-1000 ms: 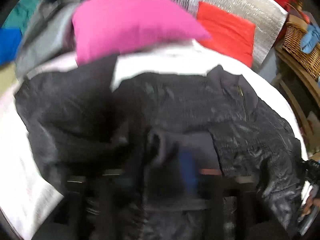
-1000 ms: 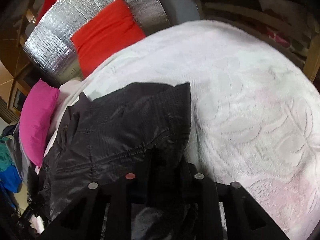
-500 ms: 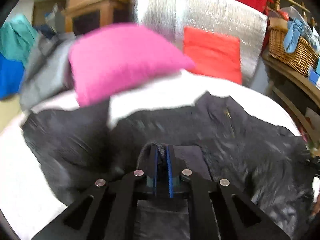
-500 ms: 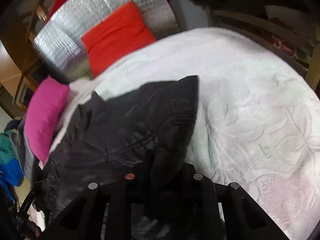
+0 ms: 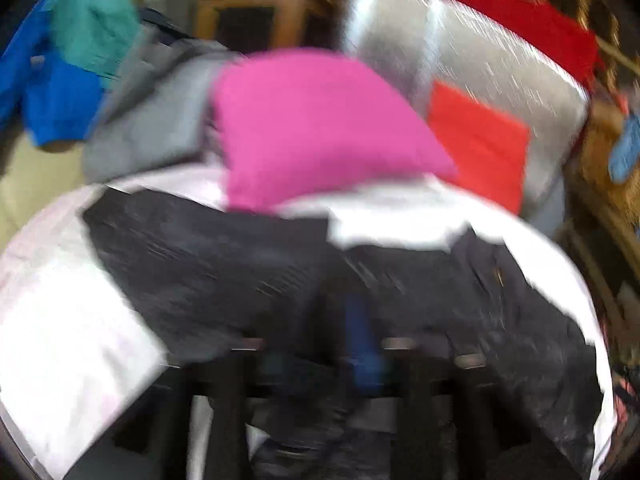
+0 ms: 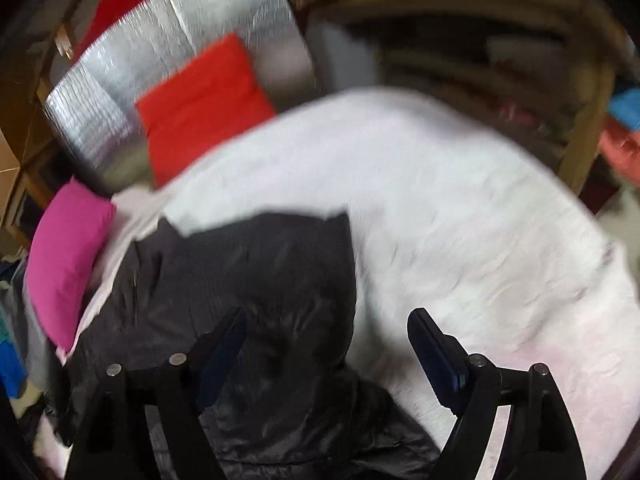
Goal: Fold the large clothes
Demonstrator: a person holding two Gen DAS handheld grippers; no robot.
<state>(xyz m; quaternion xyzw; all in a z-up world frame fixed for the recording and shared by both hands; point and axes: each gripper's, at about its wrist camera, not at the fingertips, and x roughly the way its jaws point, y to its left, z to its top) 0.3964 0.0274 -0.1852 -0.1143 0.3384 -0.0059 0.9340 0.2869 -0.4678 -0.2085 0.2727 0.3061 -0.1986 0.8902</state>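
A white bedspread (image 6: 460,208) covered the bed, a silver quilted panel (image 6: 168,60) stood at its head, and red (image 6: 200,104) and pink (image 5: 320,128) cushions leaned there. Wooden shelving (image 6: 500,40) ran along the side, a wooden cabinet (image 5: 256,12) behind.

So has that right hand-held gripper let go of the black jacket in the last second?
Yes. The right hand-held gripper now stands wide open above the black jacket, which lies on the white bedspread.
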